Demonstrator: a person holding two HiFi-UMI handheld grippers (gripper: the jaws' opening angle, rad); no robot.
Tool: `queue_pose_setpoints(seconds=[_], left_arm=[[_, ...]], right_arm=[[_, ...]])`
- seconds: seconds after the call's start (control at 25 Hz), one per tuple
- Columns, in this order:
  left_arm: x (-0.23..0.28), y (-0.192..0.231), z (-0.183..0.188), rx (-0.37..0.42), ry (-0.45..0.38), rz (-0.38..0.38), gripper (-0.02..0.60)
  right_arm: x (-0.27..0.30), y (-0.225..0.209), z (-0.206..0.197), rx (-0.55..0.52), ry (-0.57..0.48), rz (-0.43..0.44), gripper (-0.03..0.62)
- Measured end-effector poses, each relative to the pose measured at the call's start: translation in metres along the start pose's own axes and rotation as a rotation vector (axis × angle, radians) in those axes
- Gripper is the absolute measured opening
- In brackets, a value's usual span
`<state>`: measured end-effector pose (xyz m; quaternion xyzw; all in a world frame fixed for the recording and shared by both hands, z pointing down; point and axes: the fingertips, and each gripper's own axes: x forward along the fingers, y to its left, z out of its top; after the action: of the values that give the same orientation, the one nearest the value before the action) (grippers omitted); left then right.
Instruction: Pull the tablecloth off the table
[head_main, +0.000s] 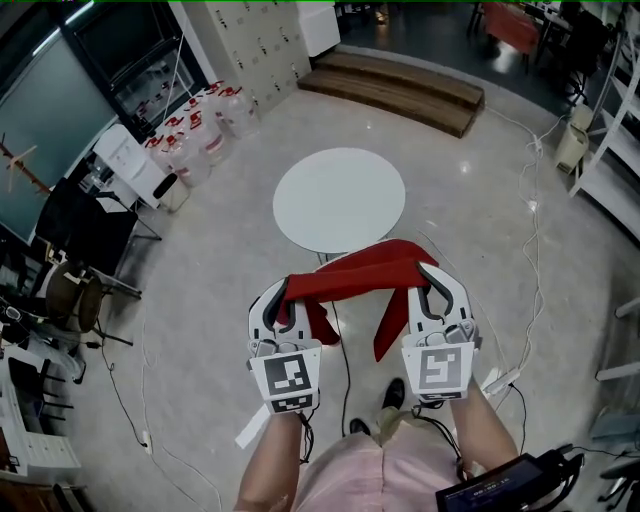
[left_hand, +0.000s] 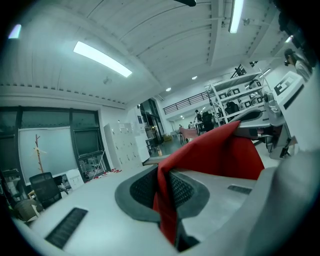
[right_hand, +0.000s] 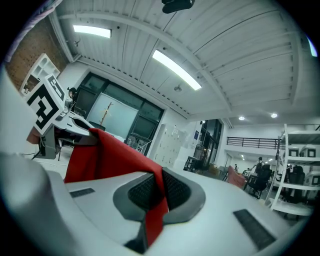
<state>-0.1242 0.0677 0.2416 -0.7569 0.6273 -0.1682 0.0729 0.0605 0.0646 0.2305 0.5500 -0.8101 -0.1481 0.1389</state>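
Observation:
A red tablecloth (head_main: 360, 275) hangs in the air, stretched between my two grippers, in front of a bare round white table (head_main: 340, 198). My left gripper (head_main: 283, 296) is shut on the cloth's left end, the red fabric (left_hand: 210, 152) pinched between its dark pads (left_hand: 145, 190). My right gripper (head_main: 432, 283) is shut on the right end, with the cloth (right_hand: 115, 155) squeezed between its pads (right_hand: 177, 192). Loose ends of cloth dangle below both grippers. Both grippers point upward, so their views show ceiling and room.
Water jugs (head_main: 200, 125) and a white dispenser (head_main: 130, 165) stand at the left back. Black chairs (head_main: 80, 240) are at the left. A wooden step (head_main: 400, 90) lies beyond the table. Cables (head_main: 530, 230) run over the floor at right; white shelving (head_main: 615, 150) is at far right.

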Motion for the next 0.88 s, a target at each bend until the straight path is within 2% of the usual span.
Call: queue_pose_setpoints(seconds=[0.4,0.56,0.88], left_arm=[[-0.037,0.007,0.0,-0.009,-0.024,-0.012,0.037],[-0.055,0.009,0.001,-0.006,-0.035,-0.012,0.037],[-0.098,0.021,0.009,0.0,-0.069,-0.006,0.037]], right_arm=[[-0.032,0.02,0.015,0.005,-0.005,-0.023,0.023],[-0.048,0.03,0.021,0.052,-0.013,-0.036,0.023],[-0.08,0.05,0.043,0.043,-0.043,-0.045,0.023]])
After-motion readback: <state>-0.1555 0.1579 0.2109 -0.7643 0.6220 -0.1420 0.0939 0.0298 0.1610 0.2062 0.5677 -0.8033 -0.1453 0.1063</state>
